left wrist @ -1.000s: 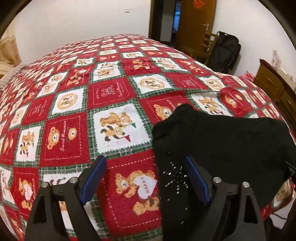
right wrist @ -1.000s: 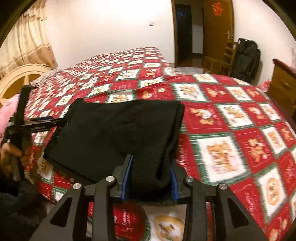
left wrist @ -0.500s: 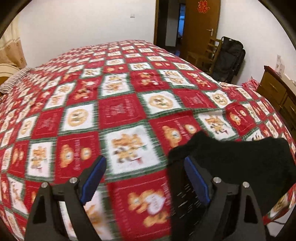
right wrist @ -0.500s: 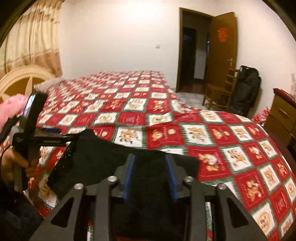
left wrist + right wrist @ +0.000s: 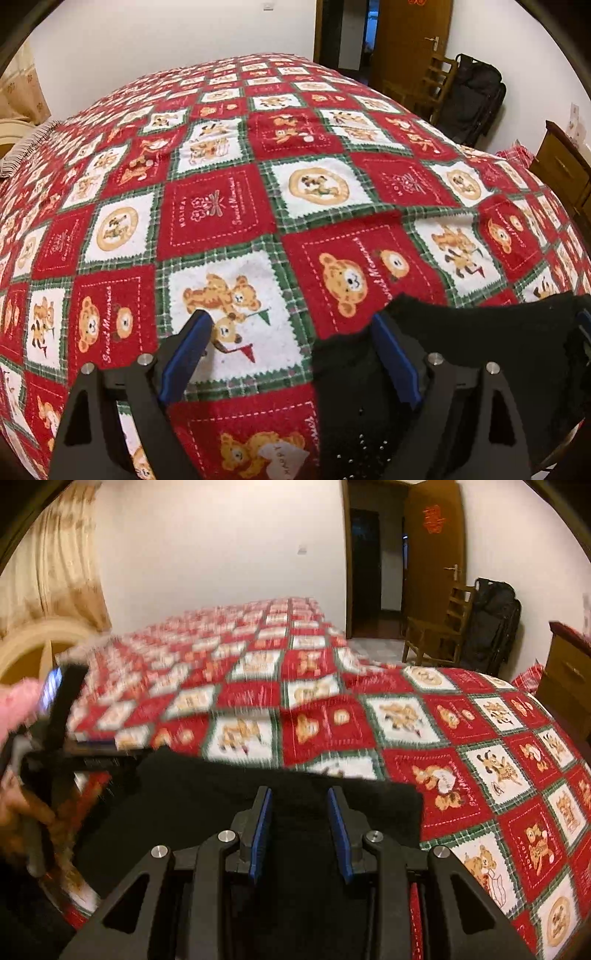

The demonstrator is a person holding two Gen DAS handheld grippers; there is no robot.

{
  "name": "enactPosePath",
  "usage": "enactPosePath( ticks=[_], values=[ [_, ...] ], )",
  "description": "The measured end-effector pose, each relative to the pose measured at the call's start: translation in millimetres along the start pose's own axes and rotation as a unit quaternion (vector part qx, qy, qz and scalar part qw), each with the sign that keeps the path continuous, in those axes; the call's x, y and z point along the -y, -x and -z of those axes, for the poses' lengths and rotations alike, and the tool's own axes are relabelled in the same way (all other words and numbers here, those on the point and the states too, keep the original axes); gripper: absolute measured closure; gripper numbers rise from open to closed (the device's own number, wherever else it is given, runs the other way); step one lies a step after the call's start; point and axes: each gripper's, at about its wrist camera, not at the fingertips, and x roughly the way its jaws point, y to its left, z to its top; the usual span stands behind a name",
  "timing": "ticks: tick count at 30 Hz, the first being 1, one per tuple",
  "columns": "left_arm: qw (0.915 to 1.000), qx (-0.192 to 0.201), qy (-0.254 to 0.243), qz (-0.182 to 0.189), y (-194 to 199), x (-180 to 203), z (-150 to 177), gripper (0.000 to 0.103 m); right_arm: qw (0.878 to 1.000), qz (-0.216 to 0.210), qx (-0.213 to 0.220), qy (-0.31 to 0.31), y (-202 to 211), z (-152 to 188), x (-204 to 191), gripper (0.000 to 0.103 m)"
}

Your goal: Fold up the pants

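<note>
Nearest in the right wrist view, the right gripper (image 5: 300, 829) is seen clenched on a thick bunch of the black pants (image 5: 207, 805); cloth fills the gap between the two blue pads (image 5: 263, 827); the grasped edge appears lifted off the bedspread (image 5: 480, 738), though blur makes the height hard to judge. In the left wrist view, the left gripper (image 5: 291, 354) is spread wide; nothing is pinched between its pads; its right pad lies against or just over the pants' near edge (image 5: 461, 350), contact not clear; the left pad hangs over a bare patch of bedspread (image 5: 221, 206). The pants are seen as a compact dark bundle at the near edge of the bed, already doubled by the look of it; layer count cannot be told. Progress is judged as partway; at least one fold seems made; the bundle is not yet laid flat and squared; a last fold and smoothing are probably left. At left in the right view the other tool and a hand (image 5: 22, 812) are blurred. Farther off, the patchwork teddy-bear cover runs across the bed; beyond it, a wooden chair (image 5: 439, 627), a black bag (image 5: 491, 624), a dresser (image 5: 569, 672) and a brown door (image 5: 432, 554) are seen by the far wall.
</note>
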Motion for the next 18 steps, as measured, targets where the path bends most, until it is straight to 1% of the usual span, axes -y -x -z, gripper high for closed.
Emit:
enactPosePath(
  ticks=[2,5,8,10,13,15,18],
  values=[
    [1.0,0.003,-0.004,-0.004,3.7,0.5,-0.6,0.013,1.0,0.003,0.017,-0.001,13.4,-2.9,1.6,0.07],
    [0.9997,0.012,-0.013,-0.017,17.0,3.2,-0.3,0.013,1.0,0.012,0.012,0.005,26.3,2.6,2.2,0.07],
    [0.9994,0.028,-0.02,-0.001,37.9,6.8,5.3,0.013,1.0,0.02,-0.004,0.012,33.9,19.5,2.7,0.07],
    [0.9991,0.035,-0.023,0.007,45.2,11.2,10.3,0.013,0.999,0.034,-0.006,0.026,34.2,30.1,1.6,0.07],
    [0.9986,0.026,-0.045,0.012,41.6,26.3,19.5,0.013,0.999,0.043,-0.006,0.024,31.0,36.5,2.8,0.07],
    [0.9982,0.011,-0.058,0.005,31.6,35.3,24.7,0.013,0.998,0.051,-0.009,0.029,26.7,37.8,3.1,0.07],
    [0.9981,0.018,-0.059,0.004,28.4,39.2,28.1,0.011,0.998,0.049,-0.004,0.025,22.6,38.7,4.5,0.068]
  ],
)
